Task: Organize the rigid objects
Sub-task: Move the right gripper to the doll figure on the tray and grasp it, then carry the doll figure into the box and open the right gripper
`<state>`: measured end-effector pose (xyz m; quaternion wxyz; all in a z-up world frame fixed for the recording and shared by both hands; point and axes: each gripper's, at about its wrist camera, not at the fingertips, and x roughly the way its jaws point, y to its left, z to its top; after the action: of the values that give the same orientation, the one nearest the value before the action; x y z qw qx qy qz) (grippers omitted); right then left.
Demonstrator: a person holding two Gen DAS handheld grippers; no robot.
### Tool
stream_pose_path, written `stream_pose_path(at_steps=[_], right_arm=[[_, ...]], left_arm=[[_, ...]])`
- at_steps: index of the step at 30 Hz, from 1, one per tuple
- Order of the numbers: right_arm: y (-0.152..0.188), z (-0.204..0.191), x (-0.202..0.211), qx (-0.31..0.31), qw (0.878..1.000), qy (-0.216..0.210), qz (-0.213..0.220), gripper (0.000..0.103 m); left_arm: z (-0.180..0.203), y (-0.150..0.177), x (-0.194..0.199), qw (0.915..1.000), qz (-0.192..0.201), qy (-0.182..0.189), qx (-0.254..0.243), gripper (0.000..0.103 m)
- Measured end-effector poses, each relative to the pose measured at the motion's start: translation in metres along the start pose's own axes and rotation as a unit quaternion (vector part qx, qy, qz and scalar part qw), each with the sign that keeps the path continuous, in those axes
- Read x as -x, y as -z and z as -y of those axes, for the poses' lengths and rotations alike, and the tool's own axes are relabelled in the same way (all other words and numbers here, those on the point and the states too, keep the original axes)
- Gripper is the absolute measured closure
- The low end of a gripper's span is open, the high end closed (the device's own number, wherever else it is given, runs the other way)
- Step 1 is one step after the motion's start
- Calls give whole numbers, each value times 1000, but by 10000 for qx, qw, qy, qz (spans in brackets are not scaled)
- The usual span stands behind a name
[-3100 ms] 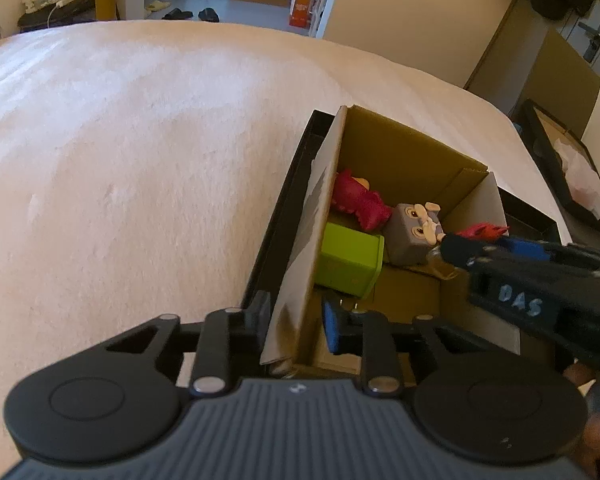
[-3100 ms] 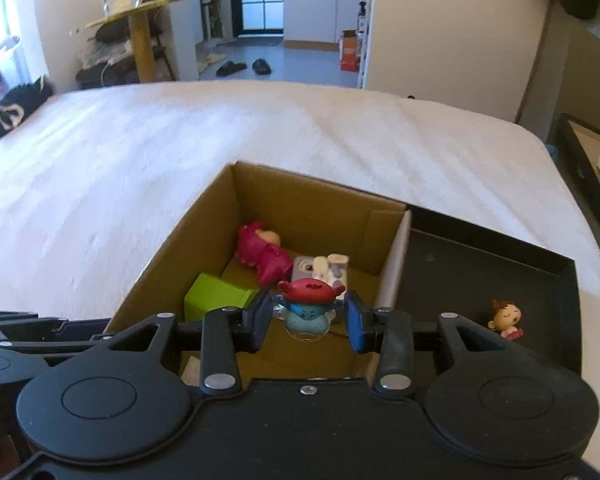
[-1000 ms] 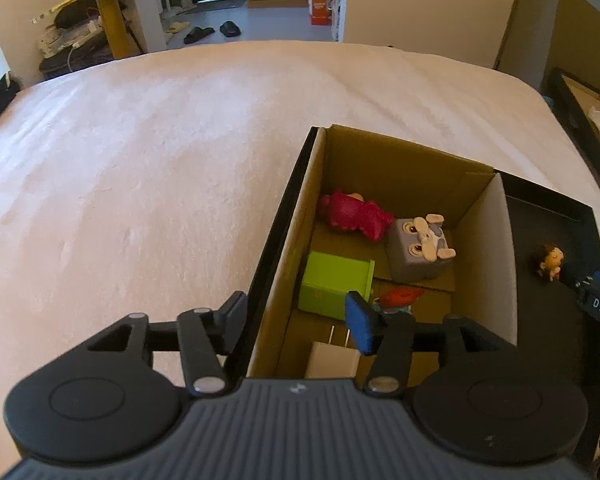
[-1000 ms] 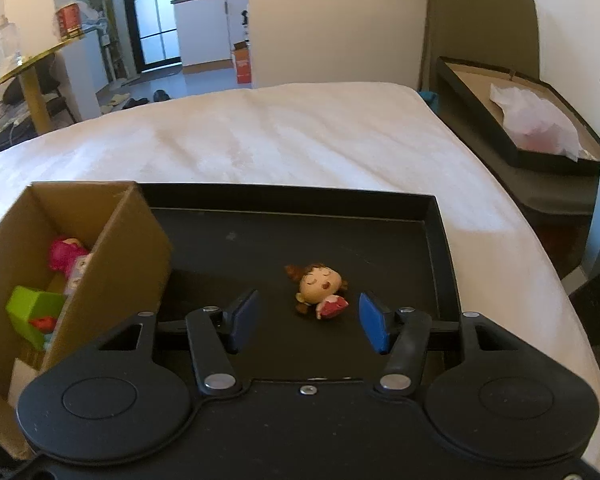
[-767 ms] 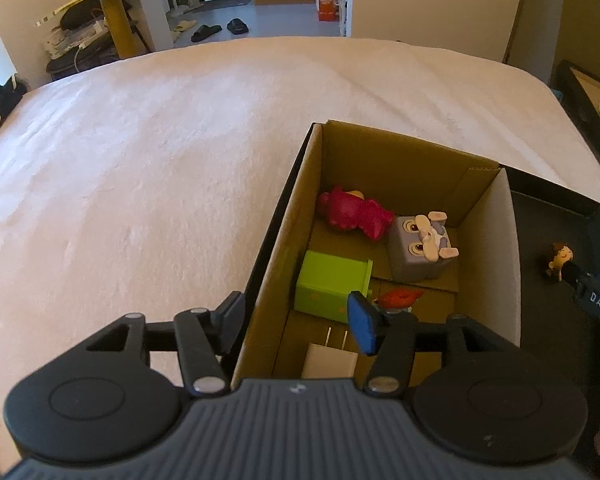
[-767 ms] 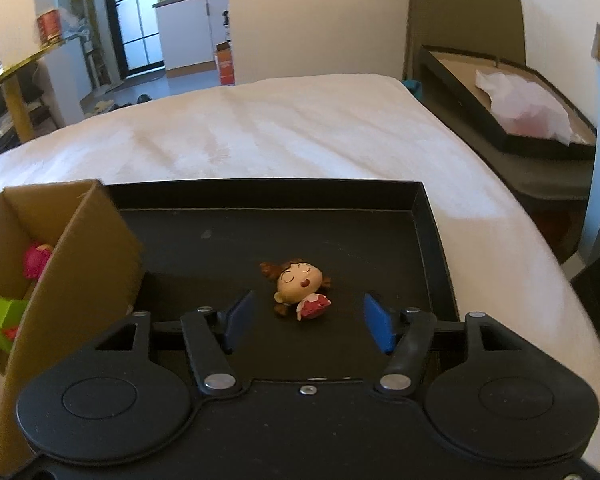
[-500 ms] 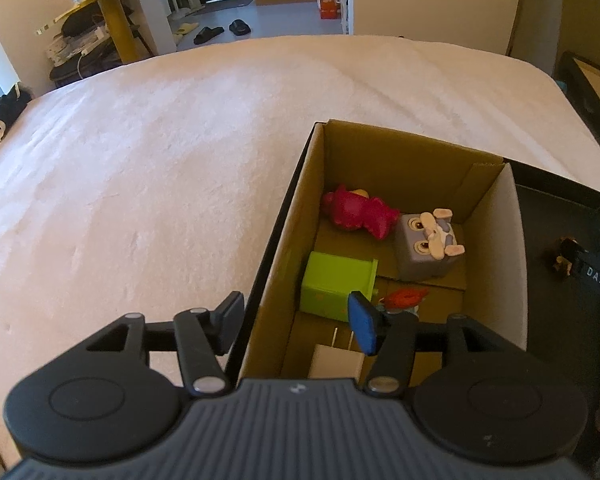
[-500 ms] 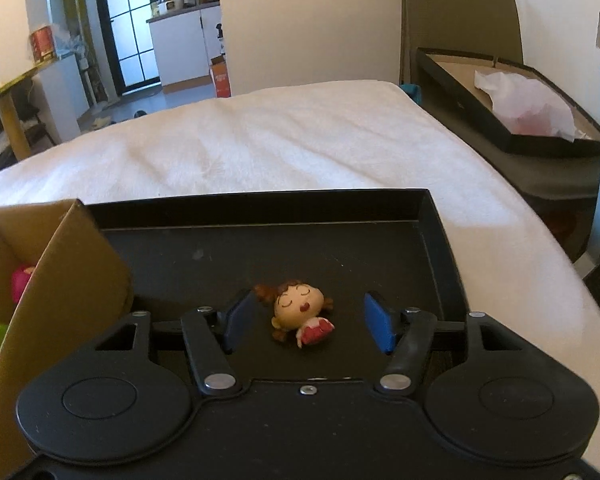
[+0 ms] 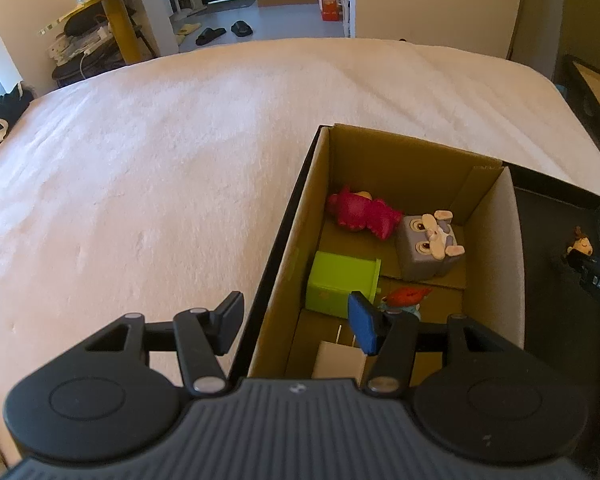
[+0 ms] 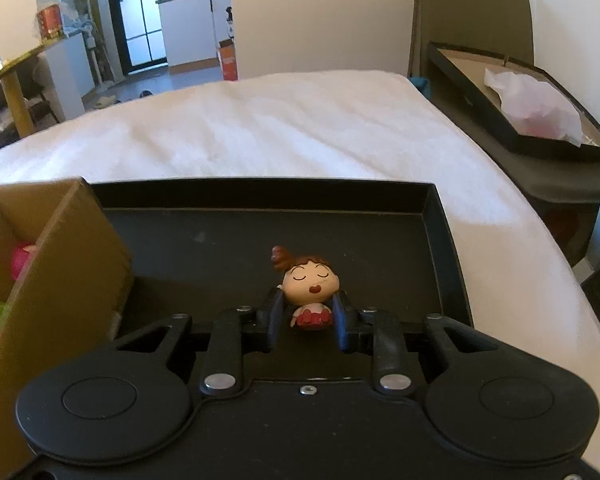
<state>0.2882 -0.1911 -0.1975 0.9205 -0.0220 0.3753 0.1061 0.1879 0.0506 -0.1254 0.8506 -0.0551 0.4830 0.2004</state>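
Observation:
A small doll figure (image 10: 310,285) with brown hair and a red skirt sits in the black tray (image 10: 260,240). My right gripper (image 10: 307,318) is shut on the doll's body, head sticking up above the fingers. It also shows in the left wrist view (image 9: 580,245) at the far right. The cardboard box (image 9: 396,168) holds a pink figure (image 9: 360,213), a grey cube toy (image 9: 427,245), a green block (image 9: 342,283), a red-capped blue figure (image 9: 405,299) and a white charger (image 9: 338,360). My left gripper (image 9: 296,322) is open and straddles the box's left wall.
The box stands in the left part of the black tray on a white bed (image 9: 140,160). Another black tray (image 10: 516,92) with white paper lies off the bed at right. A yellow table (image 9: 112,12) and shoes stand beyond the bed.
My right gripper moved forward around the doll and closed on it, turning it upright. The left gripper stayed open over the box's left wall.

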Motion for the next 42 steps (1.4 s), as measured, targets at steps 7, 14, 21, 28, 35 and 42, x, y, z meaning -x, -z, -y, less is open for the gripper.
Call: stream_pose_path(at_steps=[7, 14, 21, 28, 35, 42], right_arm=[[-4, -4, 25, 33, 9998, -183, 20, 77], [-13, -14, 38, 220, 9993, -306, 38, 77], [-20, -36, 56, 396, 9979, -505, 129, 77], [-33, -58, 69, 588, 9957, -677, 238, 77], [-38, -78, 78, 757, 9941, -740, 247, 77], [-37, -99, 80, 922, 9920, -837, 211, 77]], left_arm=[[-5, -1, 6, 9999, 2, 59, 119, 47], [-11, -2, 9, 9996, 45, 161, 222, 47], [-17, 1, 12, 9991, 108, 345, 232, 47], [-28, 4, 11, 9981, 130, 479, 363, 47], [-35, 9, 5, 9972, 159, 621, 377, 47], [-42, 15, -2, 9956, 160, 831, 399, 47]])
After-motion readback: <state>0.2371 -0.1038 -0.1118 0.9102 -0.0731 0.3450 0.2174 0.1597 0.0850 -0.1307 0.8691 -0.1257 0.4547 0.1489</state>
